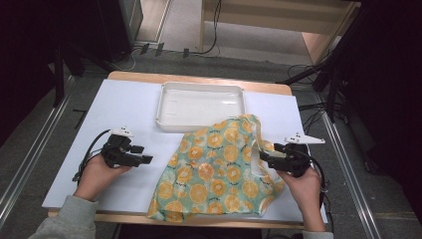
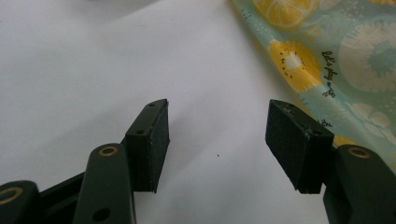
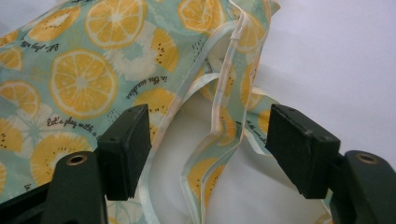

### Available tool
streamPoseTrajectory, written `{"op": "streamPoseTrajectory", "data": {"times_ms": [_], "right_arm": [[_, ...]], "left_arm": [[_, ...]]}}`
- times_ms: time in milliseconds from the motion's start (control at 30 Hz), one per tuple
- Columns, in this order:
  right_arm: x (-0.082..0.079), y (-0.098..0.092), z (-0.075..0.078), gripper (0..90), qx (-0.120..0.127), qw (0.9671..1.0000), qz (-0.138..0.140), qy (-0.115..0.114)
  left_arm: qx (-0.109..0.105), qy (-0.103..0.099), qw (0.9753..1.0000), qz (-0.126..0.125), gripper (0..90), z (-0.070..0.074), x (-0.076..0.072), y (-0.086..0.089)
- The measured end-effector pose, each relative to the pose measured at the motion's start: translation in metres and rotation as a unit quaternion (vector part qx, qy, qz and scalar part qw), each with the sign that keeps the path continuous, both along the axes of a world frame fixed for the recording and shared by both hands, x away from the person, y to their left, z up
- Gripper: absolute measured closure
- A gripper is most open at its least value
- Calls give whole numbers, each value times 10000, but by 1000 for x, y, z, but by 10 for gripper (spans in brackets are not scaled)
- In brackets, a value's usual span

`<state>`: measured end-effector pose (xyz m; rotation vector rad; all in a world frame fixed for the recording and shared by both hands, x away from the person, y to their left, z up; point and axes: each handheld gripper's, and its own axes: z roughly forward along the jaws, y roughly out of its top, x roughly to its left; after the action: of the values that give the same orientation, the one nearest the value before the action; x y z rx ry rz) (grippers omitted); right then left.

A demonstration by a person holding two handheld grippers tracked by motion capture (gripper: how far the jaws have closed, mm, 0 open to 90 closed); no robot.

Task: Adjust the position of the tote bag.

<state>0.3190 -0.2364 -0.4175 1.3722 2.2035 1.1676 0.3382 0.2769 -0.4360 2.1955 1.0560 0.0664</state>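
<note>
The left hand-held gripper (image 2: 217, 144) hovers low over the white table (image 2: 93, 60), its two black jaws spread wide apart with nothing between them. Just beyond the right jaw lies the edge of a mint-green fabric bag printed with orange slices (image 2: 336, 56), flat on the table.

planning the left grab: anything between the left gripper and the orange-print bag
Nothing: in the high view, bare white table separates the left gripper from the bag.
</note>
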Motion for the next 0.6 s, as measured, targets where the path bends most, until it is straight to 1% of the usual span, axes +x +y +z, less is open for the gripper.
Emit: {"op": "streamPoseTrajectory", "data": {"times_ms": [300, 600], "right_arm": [[0, -1, -1, 326, -8, 10000, -29, -20], [3, 1, -3, 327, -71, 10000, 7, 21]], "left_arm": [[-1, -8, 10000, -5, 403, 0, 0, 0], [8, -2, 10000, -12, 403, 0, 0, 0]]}}
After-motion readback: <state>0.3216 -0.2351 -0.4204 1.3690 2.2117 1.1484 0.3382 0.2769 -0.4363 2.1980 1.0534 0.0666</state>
